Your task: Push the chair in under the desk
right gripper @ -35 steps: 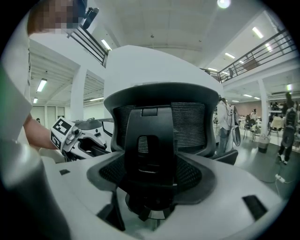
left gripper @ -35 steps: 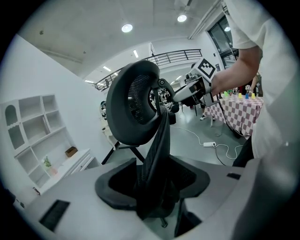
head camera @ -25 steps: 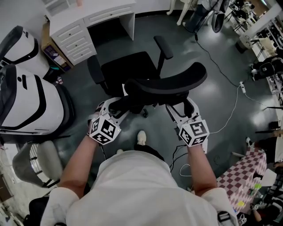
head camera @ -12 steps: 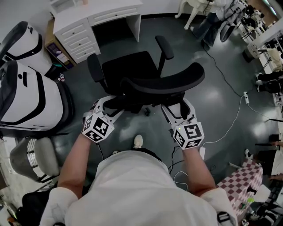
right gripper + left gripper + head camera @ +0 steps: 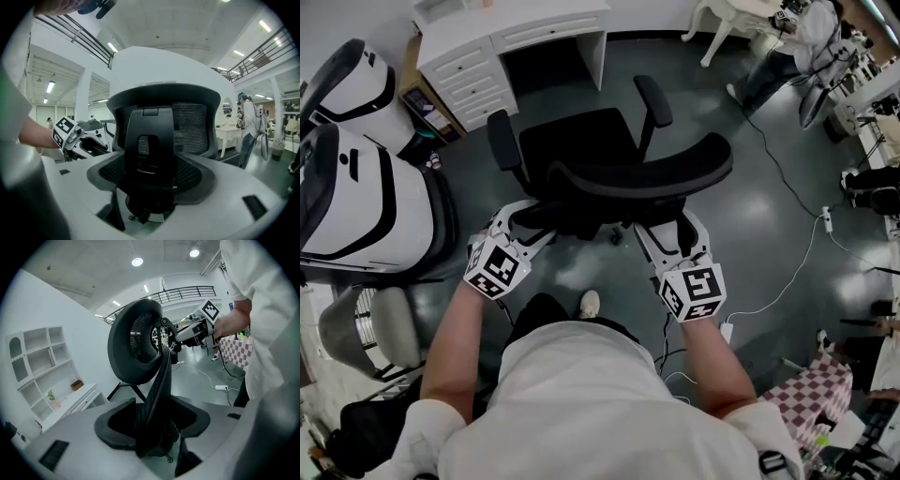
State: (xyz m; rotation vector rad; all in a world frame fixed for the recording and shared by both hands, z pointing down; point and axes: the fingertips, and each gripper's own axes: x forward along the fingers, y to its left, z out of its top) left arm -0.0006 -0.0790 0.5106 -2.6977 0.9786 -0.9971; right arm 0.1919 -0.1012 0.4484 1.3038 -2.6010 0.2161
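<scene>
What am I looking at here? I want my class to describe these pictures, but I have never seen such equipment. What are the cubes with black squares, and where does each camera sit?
No machine is at work here. A person holds a tool in each hand, a gripper with two fingers, and the patterned cubes are part of those tools. One picture comes from a camera on the person's head. It looks steeply down at the left gripper, the right gripper and a black office chair on a grey floor. The other two come from cameras riding on the grippers and look along their fingers. In both, the chair's back fills the gap between the fingers, so each gripper seems to clamp it. Ahead stands a white desk with drawers. The chair is not yet under it.
</scene>
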